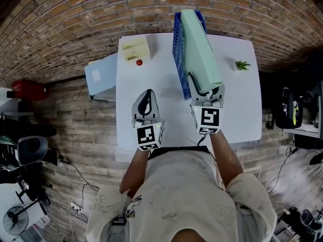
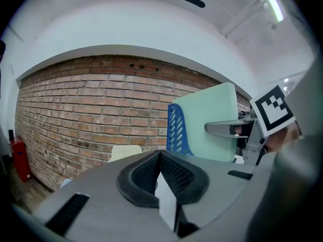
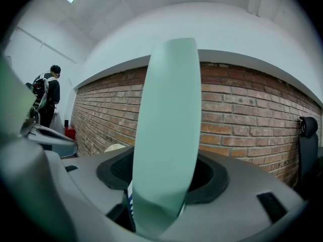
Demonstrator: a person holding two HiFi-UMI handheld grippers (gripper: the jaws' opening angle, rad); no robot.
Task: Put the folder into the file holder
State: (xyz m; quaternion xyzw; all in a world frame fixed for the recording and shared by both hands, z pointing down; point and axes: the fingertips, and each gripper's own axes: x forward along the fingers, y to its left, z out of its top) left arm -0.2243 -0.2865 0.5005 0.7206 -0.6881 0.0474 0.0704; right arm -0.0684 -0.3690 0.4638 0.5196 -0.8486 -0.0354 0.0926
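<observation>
A pale green folder stands on edge in the blue slotted file holder at the back of the white table. Its near end sticks out toward me. My right gripper is at that end, and the folder's spine runs up between its jaws with a slim gap at the right pad, so it is open. My left gripper hovers over the table's middle, shut and empty, its pads meeting. From the left gripper view, the folder sits just right of the holder's wall.
A pale yellow box with a small red object beside it sits at the table's back left. A small green plant is at the back right. A light blue box juts from the table's left side. A person stands far left by the brick wall.
</observation>
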